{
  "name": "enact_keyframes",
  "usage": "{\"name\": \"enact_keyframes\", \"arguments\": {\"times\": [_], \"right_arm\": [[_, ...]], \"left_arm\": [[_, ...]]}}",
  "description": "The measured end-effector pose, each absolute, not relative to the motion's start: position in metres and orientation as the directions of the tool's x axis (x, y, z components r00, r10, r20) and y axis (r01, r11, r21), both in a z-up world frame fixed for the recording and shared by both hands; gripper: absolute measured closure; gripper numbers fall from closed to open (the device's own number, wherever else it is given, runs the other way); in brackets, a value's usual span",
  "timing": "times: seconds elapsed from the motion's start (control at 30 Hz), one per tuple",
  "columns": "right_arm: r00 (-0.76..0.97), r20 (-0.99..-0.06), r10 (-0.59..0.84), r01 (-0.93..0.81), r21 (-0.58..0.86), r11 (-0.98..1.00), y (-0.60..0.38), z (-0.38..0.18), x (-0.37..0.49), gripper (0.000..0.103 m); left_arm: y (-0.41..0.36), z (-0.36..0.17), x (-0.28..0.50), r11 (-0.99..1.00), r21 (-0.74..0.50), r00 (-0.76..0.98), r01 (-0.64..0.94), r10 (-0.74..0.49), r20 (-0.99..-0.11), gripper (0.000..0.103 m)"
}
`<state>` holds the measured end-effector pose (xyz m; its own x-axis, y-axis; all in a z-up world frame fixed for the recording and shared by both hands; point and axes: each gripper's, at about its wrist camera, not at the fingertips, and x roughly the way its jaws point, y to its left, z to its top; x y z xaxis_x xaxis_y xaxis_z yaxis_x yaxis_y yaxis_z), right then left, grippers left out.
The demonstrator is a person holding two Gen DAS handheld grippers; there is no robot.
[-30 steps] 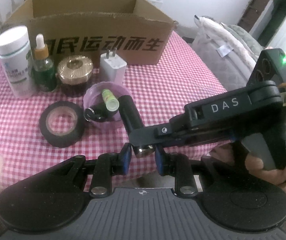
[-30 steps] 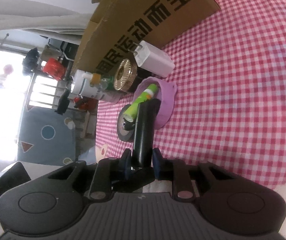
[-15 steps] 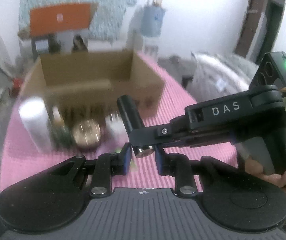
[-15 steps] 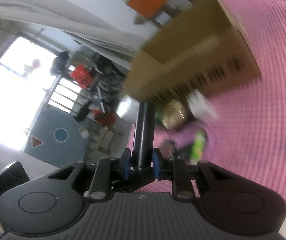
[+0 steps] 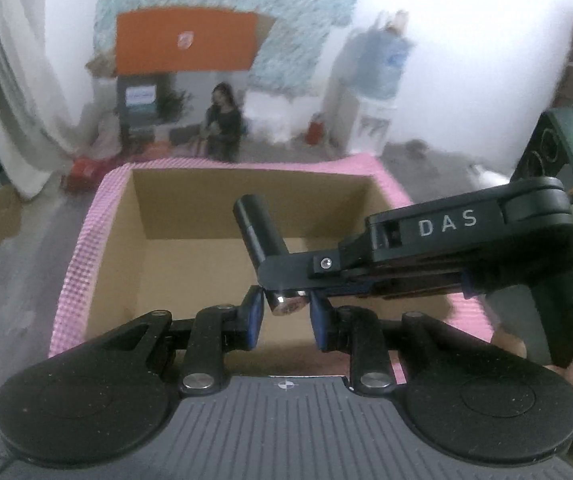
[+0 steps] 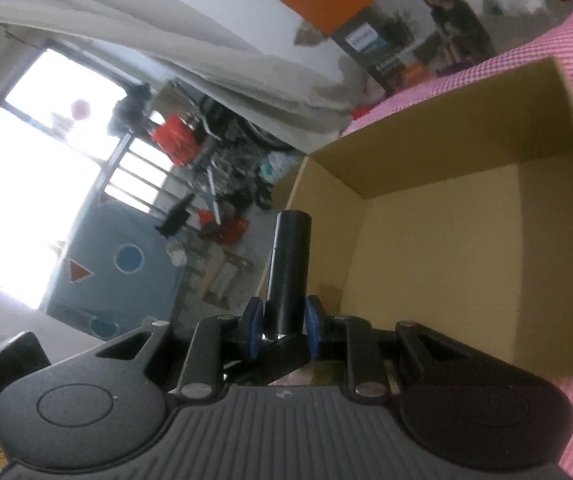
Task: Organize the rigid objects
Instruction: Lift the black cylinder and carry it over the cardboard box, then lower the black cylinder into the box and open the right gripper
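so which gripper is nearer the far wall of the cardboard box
Right. The right gripper clamps the black cylinder over the cardboard box; the left gripper holds the cylinder's metal end, nearer the front wall.

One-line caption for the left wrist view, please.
Both grippers, left and right, hold a black cylinder over the open cardboard box on pink checked cloth.

Our left tool [image 5: 284,316] is black with blue pads, silver pivot screws and a grey ribbed base. Our right tool [image 5: 282,280] is the same black, marked "DAS" in white, with a green light.
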<state>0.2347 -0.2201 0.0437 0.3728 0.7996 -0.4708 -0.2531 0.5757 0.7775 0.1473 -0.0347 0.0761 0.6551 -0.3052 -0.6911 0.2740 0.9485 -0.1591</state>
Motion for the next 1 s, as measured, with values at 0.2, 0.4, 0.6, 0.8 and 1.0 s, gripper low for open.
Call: {"name": "enact_keyframes", "arguments": {"times": [0.2, 0.4, 0.6, 0.8, 1.0], "right_arm": [[0.270, -0.560, 0.783, -0.125, 0.786, 0.605, -0.189, 0.011, 0.324, 0.078], [0.216, -0.687, 0.694, -0.012, 0.709, 0.705, -0.156, -0.036, 0.378, 0.079], [0.160, -0.714, 0.682, 0.035, 0.694, 0.719, -0.143, -0.067, 0.387, 0.079], [0.120, -0.710, 0.694, 0.038, 0.702, 0.711, -0.138, -0.071, 0.384, 0.079], [0.166, -0.684, 0.711, -0.022, 0.718, 0.696, -0.161, -0.034, 0.363, 0.078]], "left_arm": [[-0.019, 0.057, 0.226, 0.969, -0.163, 0.576, 0.187, -0.242, -0.780, 0.077], [-0.006, 0.039, 0.250, 0.991, -0.102, 0.555, 0.090, -0.135, -0.821, 0.068], [0.004, 0.051, 0.237, 0.988, -0.120, 0.596, 0.097, -0.154, -0.788, 0.059], [0.009, 0.064, 0.225, 0.985, -0.132, 0.639, 0.111, -0.172, -0.750, 0.051], [0.017, 0.077, 0.200, 0.979, -0.169, 0.668, 0.111, -0.199, -0.717, 0.048]]}}
